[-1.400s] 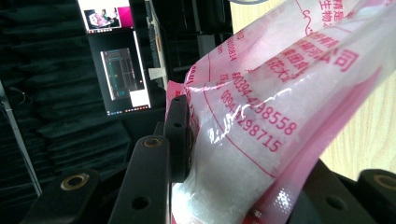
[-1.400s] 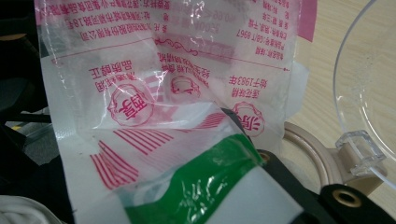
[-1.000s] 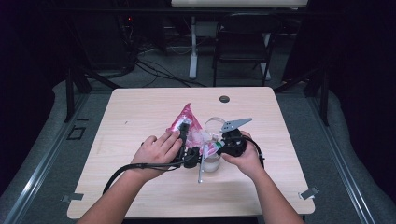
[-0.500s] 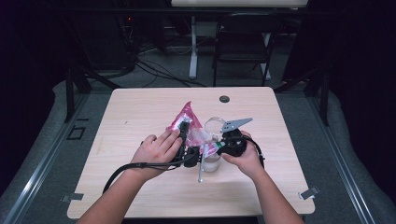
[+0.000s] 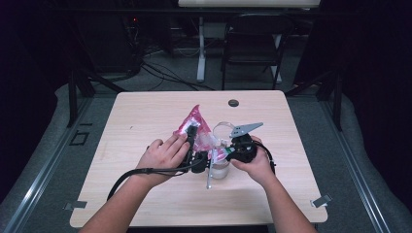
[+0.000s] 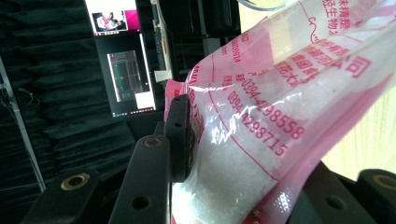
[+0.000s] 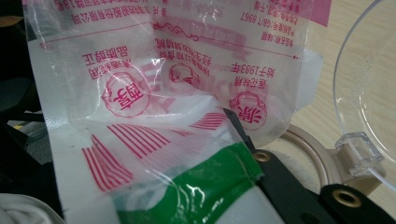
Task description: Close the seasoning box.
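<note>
Basically a pale wooden surface (image 5: 145,121) with everything bunched up just right of the middle. Biggest item on it: pink and clear plastic bag (image 5: 194,127) printed with red characters, standing up tilted with its peak pointing far and left, white grains packed in the lower part. Gripped at both ends, too. Left tool (image 5: 193,145) clamped on the bag's near-left side, one black jaw pressed flat against the plastic in the left gripper view, bag bulging between the jaws (image 6: 261,116). Right tool (image 5: 228,151) pinched shut on the bag's other edge, a green printed strip right at the jaw in the right gripper view (image 7: 196,182). Clear round container (image 5: 221,167) sitting directly under the bag, near side, between the two hands. Clear hinged lid (image 7: 369,88) tipped up just right of the bag. Tiny dark round cap (image 5: 233,103) well off toward the far edge.
</note>
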